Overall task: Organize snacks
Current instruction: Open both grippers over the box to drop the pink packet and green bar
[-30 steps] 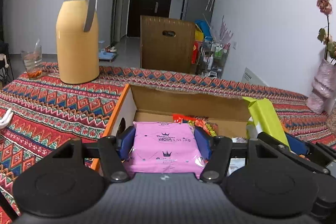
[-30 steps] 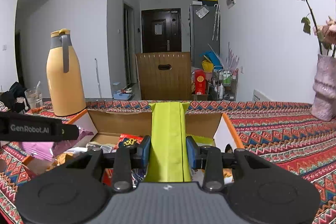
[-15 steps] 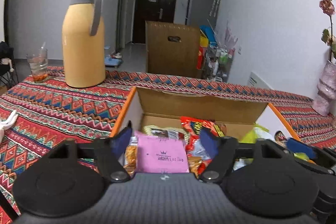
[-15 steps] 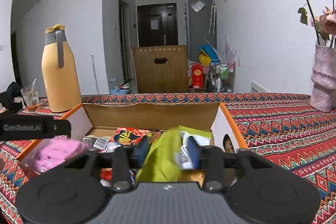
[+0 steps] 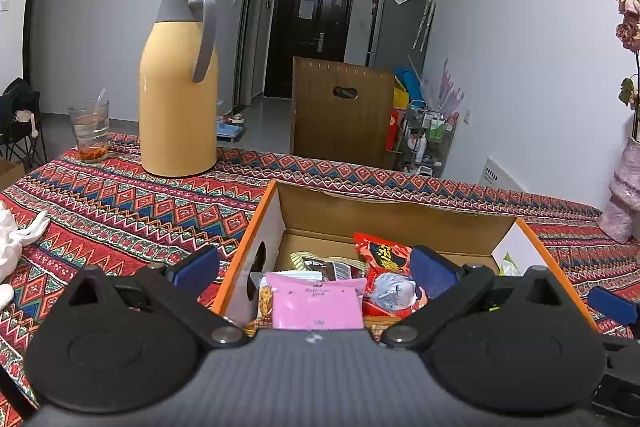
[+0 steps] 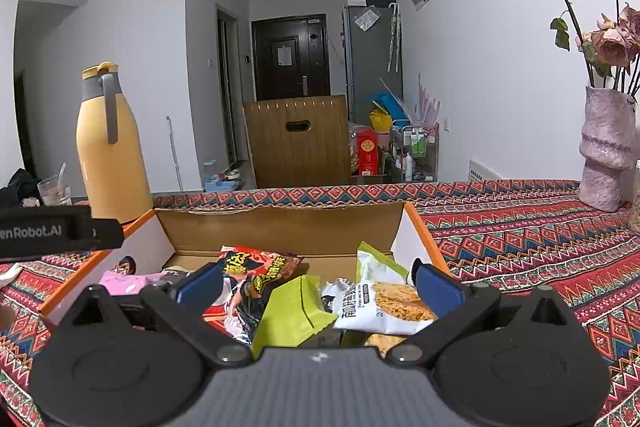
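Note:
An open cardboard box [image 5: 392, 223] with orange edges sits on the patterned tablecloth and holds several snack packets. My left gripper [image 5: 314, 267] hovers over the box's left end, its jaws opening wide. A pink packet [image 5: 316, 307] lies loose in the box below them, touching neither pad, beside a red packet [image 5: 382, 253]. My right gripper [image 6: 318, 283] hangs over the box [image 6: 280, 231] at its right end, jaws also opening. A lime-green packet [image 6: 292, 311] and a white cracker packet [image 6: 384, 307] lie free beneath it.
A tall yellow thermos jug [image 5: 178, 99] and a glass [image 5: 90, 129] stand at the table's far left. White cloth [image 5: 16, 239] lies at the left edge. A pink vase [image 6: 604, 155] with dried roses stands far right. A wooden chair back [image 5: 342, 115] rises behind the table.
Both grippers went from shut on a packet to wide open. The pink packet dropped from the left gripper into the box, and the green packet fell from the right gripper.

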Demonstrator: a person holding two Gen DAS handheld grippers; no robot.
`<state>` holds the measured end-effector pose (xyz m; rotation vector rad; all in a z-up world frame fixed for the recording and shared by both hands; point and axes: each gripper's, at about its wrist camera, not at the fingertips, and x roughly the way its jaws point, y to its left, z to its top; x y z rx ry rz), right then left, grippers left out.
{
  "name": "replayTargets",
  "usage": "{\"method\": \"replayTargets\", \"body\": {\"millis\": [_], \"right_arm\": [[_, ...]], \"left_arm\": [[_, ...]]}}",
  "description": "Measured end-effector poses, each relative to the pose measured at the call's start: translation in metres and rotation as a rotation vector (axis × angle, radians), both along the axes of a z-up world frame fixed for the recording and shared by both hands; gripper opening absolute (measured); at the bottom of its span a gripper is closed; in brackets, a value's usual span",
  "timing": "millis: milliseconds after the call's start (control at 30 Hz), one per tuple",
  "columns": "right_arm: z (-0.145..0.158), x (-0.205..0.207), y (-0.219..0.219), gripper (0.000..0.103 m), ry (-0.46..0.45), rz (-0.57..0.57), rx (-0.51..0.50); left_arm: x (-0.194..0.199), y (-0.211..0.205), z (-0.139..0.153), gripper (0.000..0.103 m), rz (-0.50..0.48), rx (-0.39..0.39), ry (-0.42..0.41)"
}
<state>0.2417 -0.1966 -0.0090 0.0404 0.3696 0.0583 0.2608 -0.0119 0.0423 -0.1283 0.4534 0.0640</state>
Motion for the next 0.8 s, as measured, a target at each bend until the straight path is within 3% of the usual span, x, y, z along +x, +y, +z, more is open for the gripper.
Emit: {"method": "replayTargets", "body": {"millis": [433,800], "right_arm": [[0.019,-0.015,0.000,0.103,-0.011,-0.006,-0.011],[0.020,-0.055,-0.001,0.103,0.034,0.030,-0.025]], "left_arm": [[-0.026,-0.003,0.025,0.103,-0.013,0.007,-0.042],[-0.062,0.016,0.031,0.103,-0.034,0.080,-0.017]]}}
